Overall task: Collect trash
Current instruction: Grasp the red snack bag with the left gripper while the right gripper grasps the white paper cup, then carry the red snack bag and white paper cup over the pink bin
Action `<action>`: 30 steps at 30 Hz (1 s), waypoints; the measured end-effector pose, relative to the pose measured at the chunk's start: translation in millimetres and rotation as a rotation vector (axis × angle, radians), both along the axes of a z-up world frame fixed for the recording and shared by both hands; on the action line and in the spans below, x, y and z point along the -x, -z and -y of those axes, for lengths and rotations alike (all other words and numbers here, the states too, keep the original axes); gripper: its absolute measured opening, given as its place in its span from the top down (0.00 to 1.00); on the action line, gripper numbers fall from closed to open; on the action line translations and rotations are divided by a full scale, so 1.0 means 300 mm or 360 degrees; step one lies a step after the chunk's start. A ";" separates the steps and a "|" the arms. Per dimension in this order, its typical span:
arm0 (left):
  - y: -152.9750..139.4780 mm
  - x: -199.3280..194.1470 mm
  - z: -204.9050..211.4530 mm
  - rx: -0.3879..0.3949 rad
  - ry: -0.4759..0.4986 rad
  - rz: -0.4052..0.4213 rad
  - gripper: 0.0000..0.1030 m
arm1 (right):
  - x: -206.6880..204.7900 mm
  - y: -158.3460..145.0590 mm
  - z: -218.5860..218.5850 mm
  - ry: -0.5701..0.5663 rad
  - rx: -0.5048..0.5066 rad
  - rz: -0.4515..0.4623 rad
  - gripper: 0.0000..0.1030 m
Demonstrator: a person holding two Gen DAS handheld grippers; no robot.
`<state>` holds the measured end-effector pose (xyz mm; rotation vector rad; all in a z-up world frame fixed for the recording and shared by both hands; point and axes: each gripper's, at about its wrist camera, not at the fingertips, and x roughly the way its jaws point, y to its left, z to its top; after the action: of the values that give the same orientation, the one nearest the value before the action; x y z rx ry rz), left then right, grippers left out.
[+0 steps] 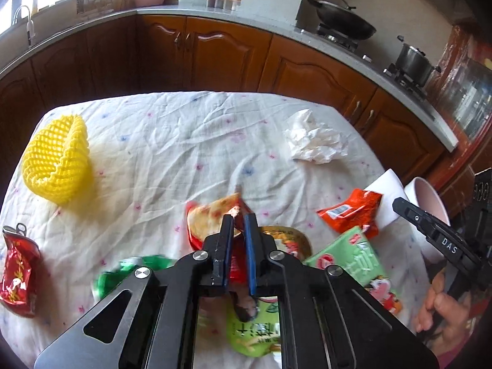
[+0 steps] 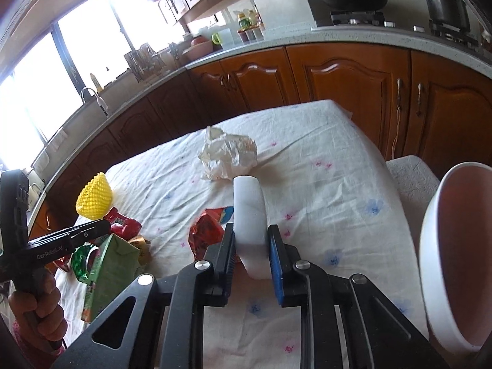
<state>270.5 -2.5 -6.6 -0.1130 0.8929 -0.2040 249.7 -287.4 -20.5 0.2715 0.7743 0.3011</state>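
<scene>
Left tongs [image 1: 238, 220] are clenched on a red-and-orange snack wrapper [image 1: 212, 218], crinkled foil with a food picture, pinched at its upper edge near the middle of the counter [image 1: 184, 129] (covered by a creased white floral cloth). Right tongs [image 2: 250, 236] grip a white foam block [image 2: 249, 212], plain and smooth with a rounded top, standing upright between the pads toward the counter's 3 o'clock side.

Other trash on the cloth: a yellow foam net [image 1: 57, 160] at 9 o'clock, a crumpled tissue [image 1: 313, 138] at 1 o'clock, a crushed red can [image 1: 17, 267] at 8 o'clock, a red sachet [image 1: 350, 212] at 3 o'clock, a green carton [image 1: 359, 255] at 4 o'clock, and a green pouch [image 1: 255, 335] under the left tongs at 6 o'clock.

Left wrist view only: the pinched wrapper's printed face, the can and the pouch. Right wrist view only: the full side of the foam block, and the pink inside of a white bowl [image 2: 436, 246] just off the counter's edge at 3 o'clock, beside a white padded seat [image 2: 412, 178]. Each view shows the opposite hand on its handle.
</scene>
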 end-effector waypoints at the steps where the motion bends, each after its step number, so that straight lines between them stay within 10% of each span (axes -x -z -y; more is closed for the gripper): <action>1: -0.012 0.006 0.002 -0.0006 0.0000 0.0017 0.95 | 0.005 -0.008 0.004 0.0004 -0.0007 0.0012 0.80; 30: -0.279 0.219 0.187 0.0273 0.0246 0.0300 0.97 | 0.283 -0.189 0.197 0.0169 -0.0103 0.0219 0.81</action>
<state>204.9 -58.7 77.2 -0.1813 0.6955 -0.4291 164.8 -346.5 36.2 0.3481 0.6128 0.2422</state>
